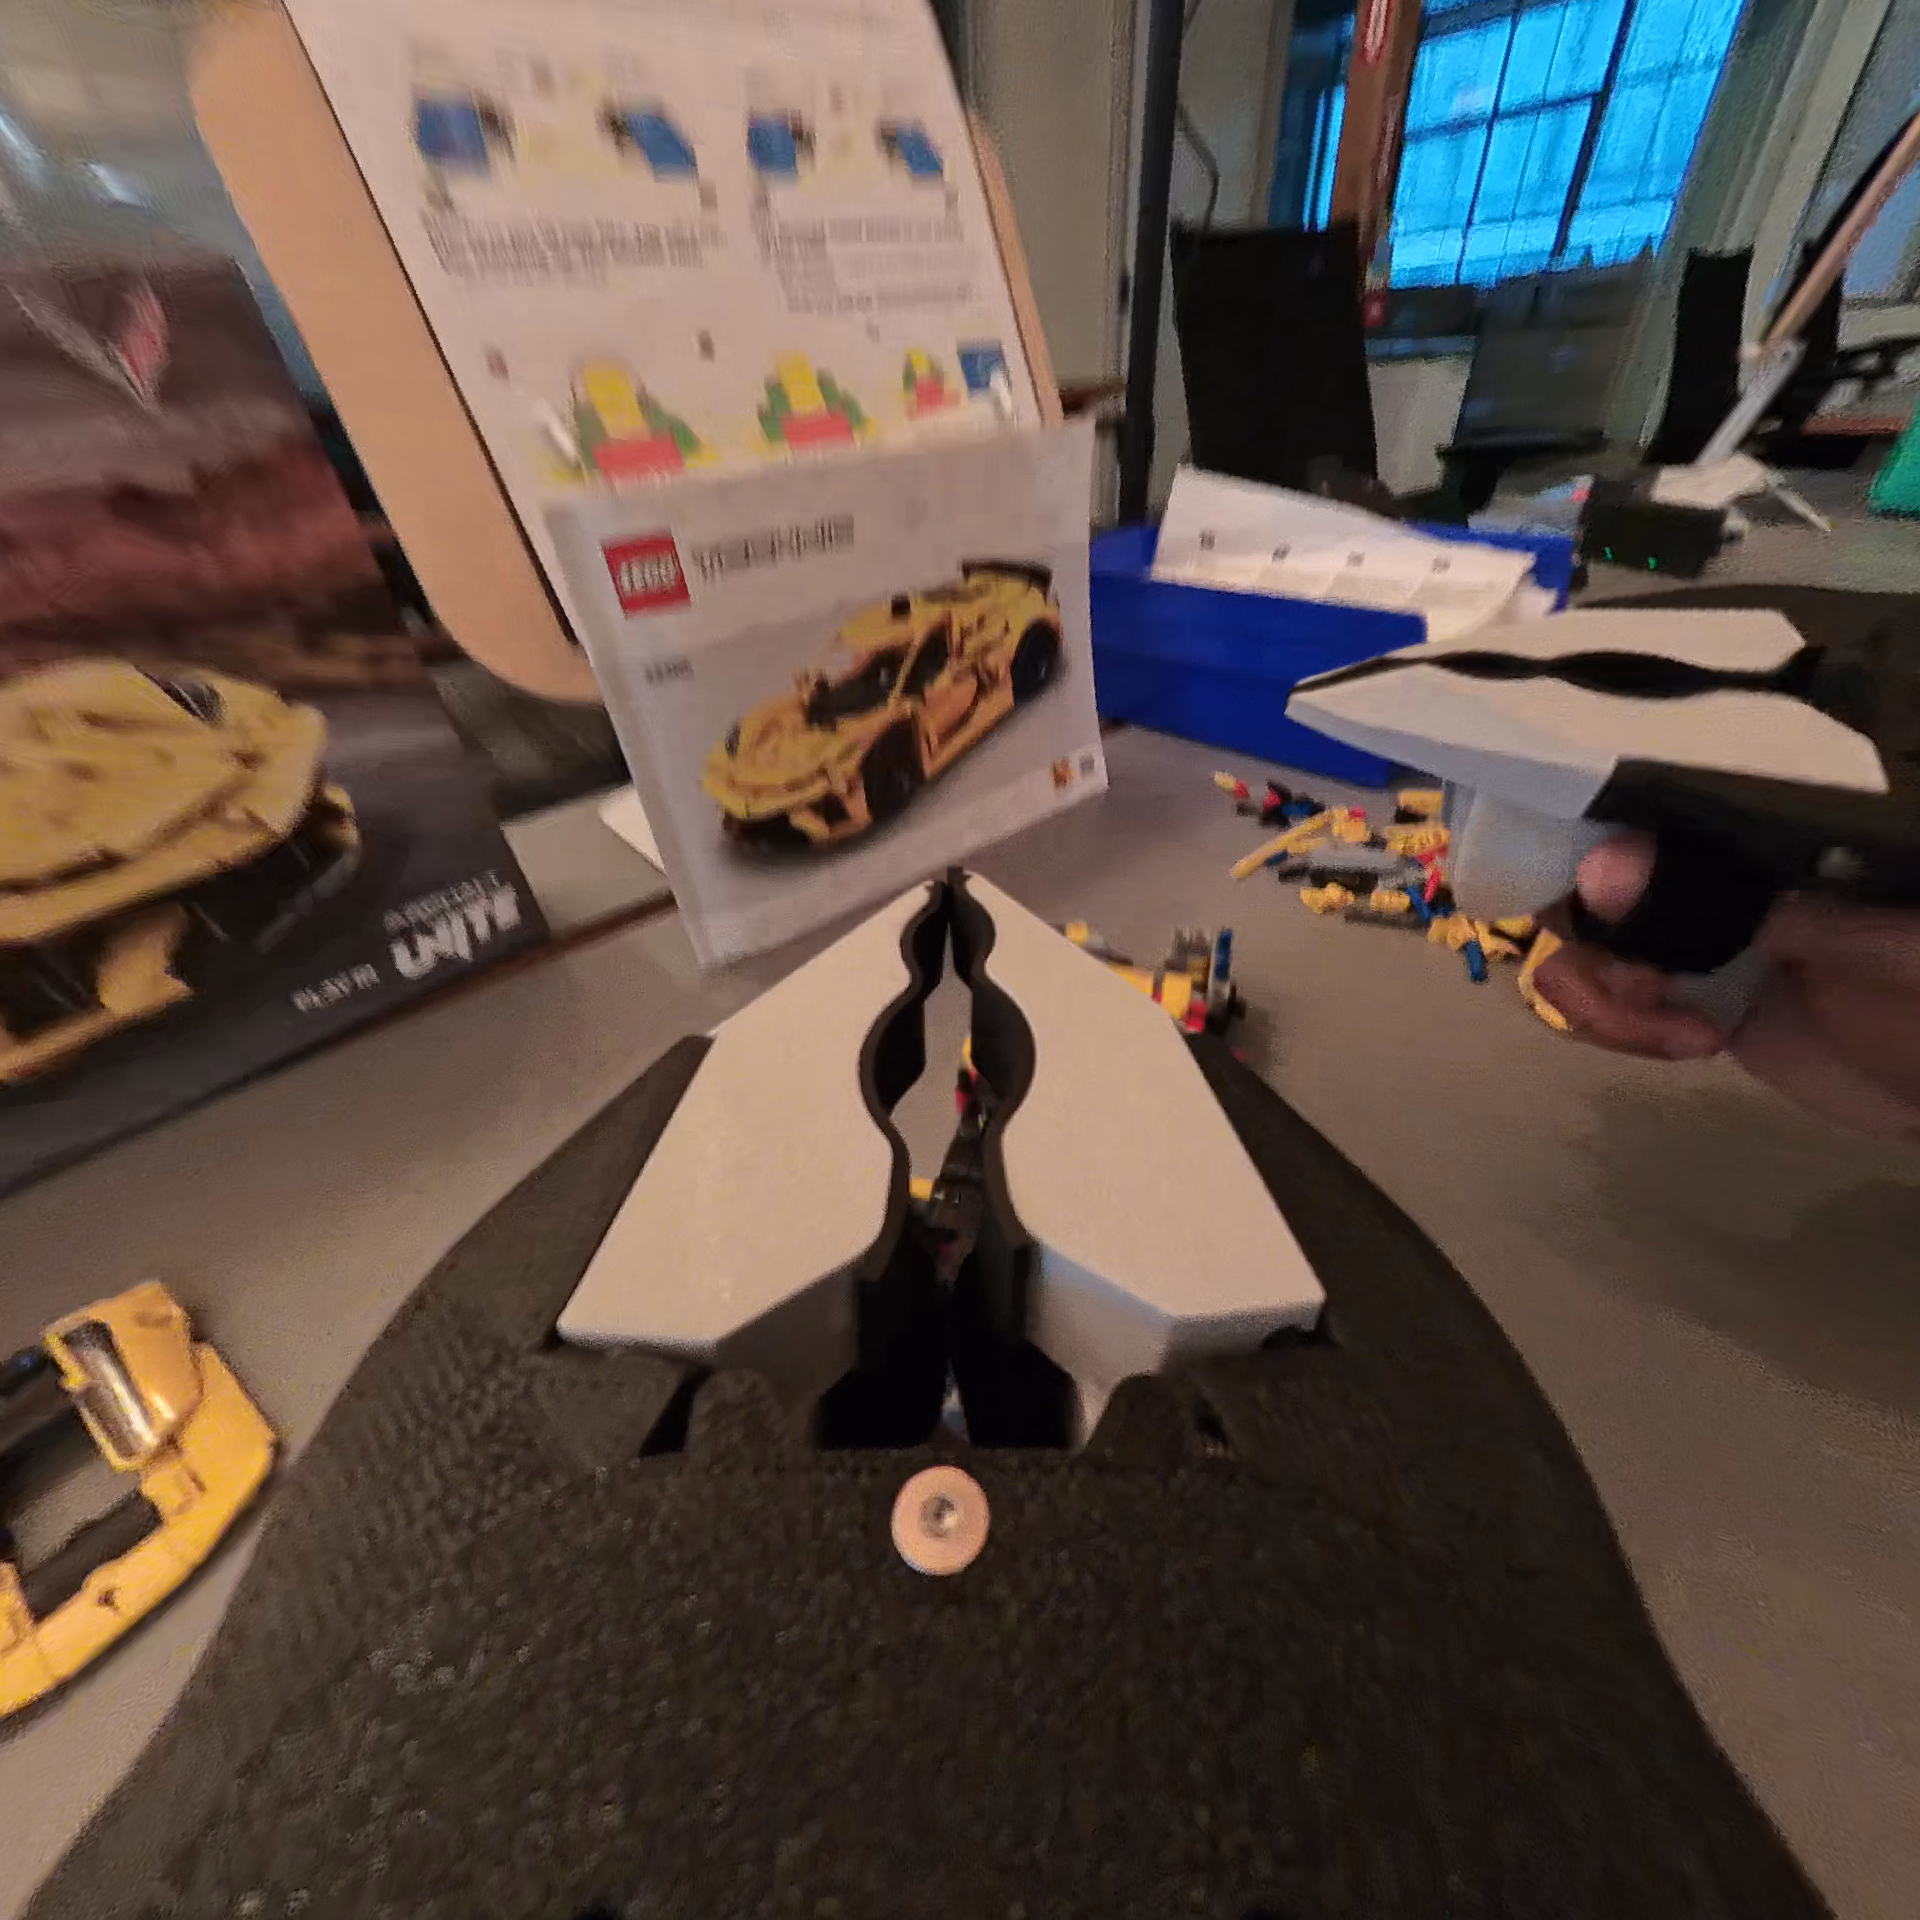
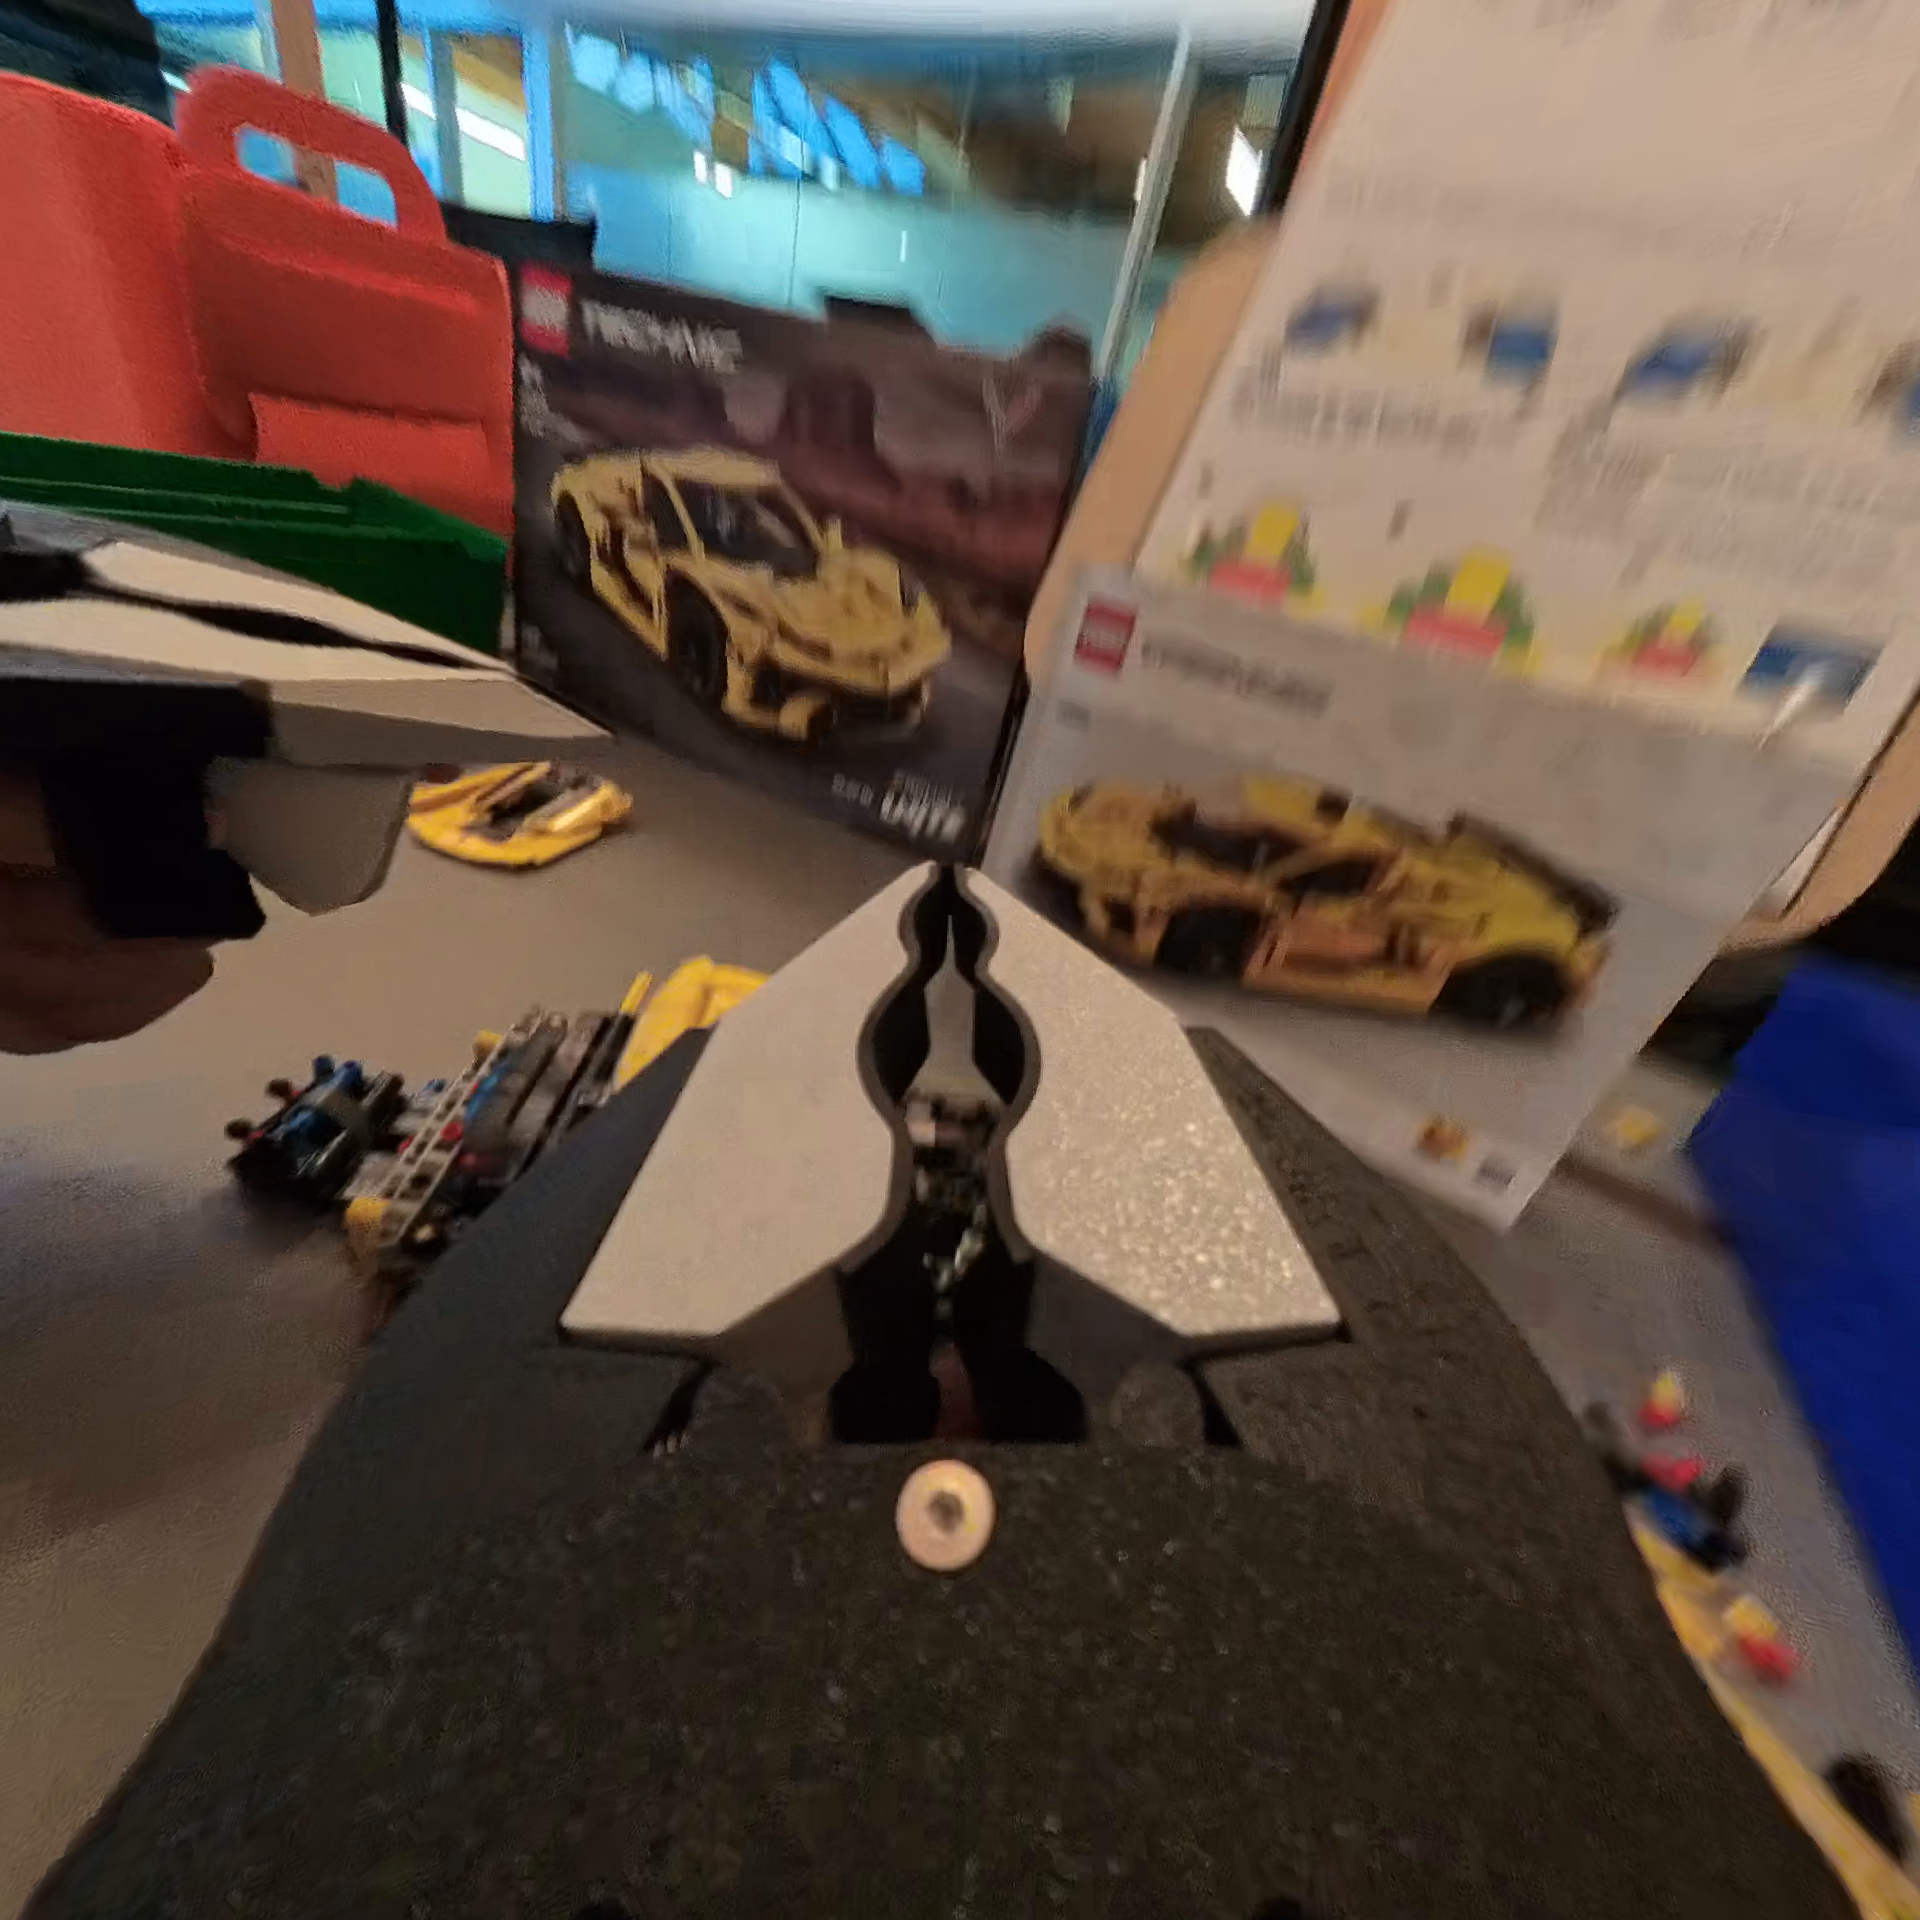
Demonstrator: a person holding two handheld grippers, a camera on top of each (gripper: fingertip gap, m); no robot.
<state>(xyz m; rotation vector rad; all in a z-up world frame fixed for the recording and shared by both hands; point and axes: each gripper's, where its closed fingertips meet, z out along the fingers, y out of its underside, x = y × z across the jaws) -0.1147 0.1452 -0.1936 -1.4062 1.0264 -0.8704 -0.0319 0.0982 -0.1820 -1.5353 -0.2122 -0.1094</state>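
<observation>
Black textured housing fills the foreground of both wrist views. Beyond it the left gripper (image 1: 951,883) has its grey fingers pressed together at the tips, with nothing pinched between them. The right gripper (image 2: 948,883) is closed the same way and also carries nothing. Both hover above the grey table (image 1: 1455,1299), and both point toward the instruction booklet (image 1: 831,686), which stands upright and shows a yellow car on its cover.

A partly built chassis (image 2: 436,1132) in black, grey and yellow lies on the table in front of the booklet, under and just beside the two grippers. It is the nearest thing to both. A hand (image 1: 1683,977) holding the right gripper shows to the right of the booklet.

Behind the booklet leans a cardboard panel with a printed sheet (image 1: 675,229). Left of the booklet stands the dark set box (image 2: 779,582), and a yellow car body section (image 2: 520,810) lies in front of the box. Right of the booklet sits a blue bin (image 1: 1247,665) with papers in it, and a scatter of loose bricks (image 1: 1371,873) lies in front of the bin.

The booklet, box and bin wall in the far side. Bare tabletop shows nearer the camera, between the body section and the brick scatter. Motion blur softens the finer detail.
</observation>
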